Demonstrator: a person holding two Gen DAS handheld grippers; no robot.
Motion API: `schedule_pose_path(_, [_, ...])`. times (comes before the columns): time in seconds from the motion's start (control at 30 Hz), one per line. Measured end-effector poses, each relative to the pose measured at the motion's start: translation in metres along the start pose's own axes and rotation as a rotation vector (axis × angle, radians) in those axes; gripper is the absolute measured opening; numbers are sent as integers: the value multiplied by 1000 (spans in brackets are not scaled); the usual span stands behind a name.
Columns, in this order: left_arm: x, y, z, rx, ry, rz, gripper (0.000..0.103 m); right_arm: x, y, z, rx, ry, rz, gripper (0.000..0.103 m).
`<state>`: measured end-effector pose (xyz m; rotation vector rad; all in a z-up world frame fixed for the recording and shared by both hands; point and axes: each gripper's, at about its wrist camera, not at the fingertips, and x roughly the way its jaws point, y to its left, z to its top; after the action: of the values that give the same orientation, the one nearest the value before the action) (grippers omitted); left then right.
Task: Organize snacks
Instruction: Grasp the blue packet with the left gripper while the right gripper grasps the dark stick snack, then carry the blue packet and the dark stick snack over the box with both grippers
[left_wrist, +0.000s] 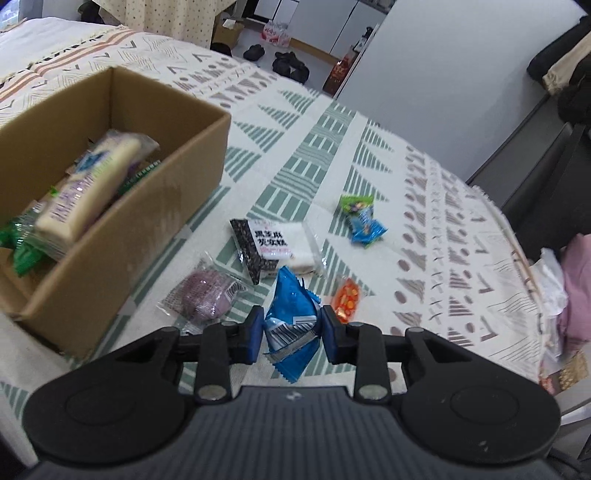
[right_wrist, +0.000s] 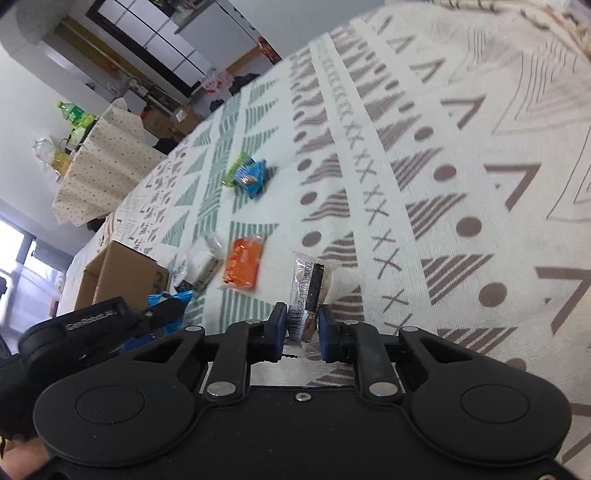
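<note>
My left gripper (left_wrist: 293, 332) is shut on a blue snack packet (left_wrist: 291, 317), held a little above the patterned cloth (left_wrist: 332, 147). An open cardboard box (left_wrist: 122, 206) with several snacks inside sits to its left. On the cloth ahead lie a purple cake packet (left_wrist: 208, 295), a black-and-white sesame cake packet (left_wrist: 273, 247), an orange candy packet (left_wrist: 347, 301) and small green and blue packets (left_wrist: 362, 218). My right gripper (right_wrist: 303, 328) is shut on a clear-wrapped dark snack bar (right_wrist: 312, 291). The left gripper (right_wrist: 110, 325) with the blue packet (right_wrist: 168, 301) shows at its left.
The cardboard box (right_wrist: 118, 277), orange packet (right_wrist: 242, 264), white packet (right_wrist: 201, 260) and green and blue packets (right_wrist: 247, 173) lie ahead in the right wrist view. The bed's right edge (left_wrist: 517, 236) drops to a dark chair and pink cloth (left_wrist: 576, 291). Shoes and boxes sit on the floor beyond.
</note>
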<state>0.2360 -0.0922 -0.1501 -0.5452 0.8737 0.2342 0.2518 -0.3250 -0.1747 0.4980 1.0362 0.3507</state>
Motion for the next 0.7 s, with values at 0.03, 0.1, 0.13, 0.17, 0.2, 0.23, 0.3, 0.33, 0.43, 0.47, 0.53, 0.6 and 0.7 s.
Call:
schedule_pose_path(0.03, [-6,2,1,-7,-5,-6,32,-4,3,-1,-15,-12,-8,18])
schedule_pose_path(0.1, [-18,5,4,-18,-19,-17,32,-11,13,-3,-59,-32,-27,18])
schedule_pose_path(0.13, [-25,7,6,-25,-28,-24,32,-13,16,-3,-72,-37,-26,18])
schedule_pose_path(0.17, [-31,9,8,-29,-35,-31,32,-16,20,-4,-84,-44,-27,18])
schedule_pose_path(0.2, [-38,11,9,-34,-43,-39,32,-19,25,-5,-99,-50,-33,18])
schedule_pose_path(0.23, [-44,13,11,-39,-51,-47,32,-21,28,-5,-108,-54,-38,18])
schedule_pose_path(0.3, [-54,16,15,-47,-65,-60,32,-25,36,-6,-116,-60,-39,18])
schedule_pose_path(0.33, [-60,18,18,-54,-70,-67,32,-28,39,-6,-119,-66,-37,18])
schedule_pose_path(0.43, [-75,25,25,-62,-92,-82,32,-37,52,-9,-130,-92,-40,18])
schedule_pose_path(0.47, [-80,27,27,-64,-101,-88,32,-39,56,-9,-131,-101,-39,18])
schedule_pose_path(0.53, [-89,32,31,-70,-112,-96,32,-43,65,-11,-136,-119,-34,18])
schedule_pose_path(0.6, [-97,37,35,-74,-122,-105,32,-48,76,-13,-141,-136,-26,18])
schedule_pose_path(0.7, [-109,44,39,-77,-135,-118,32,-54,94,-16,-174,-162,-33,18])
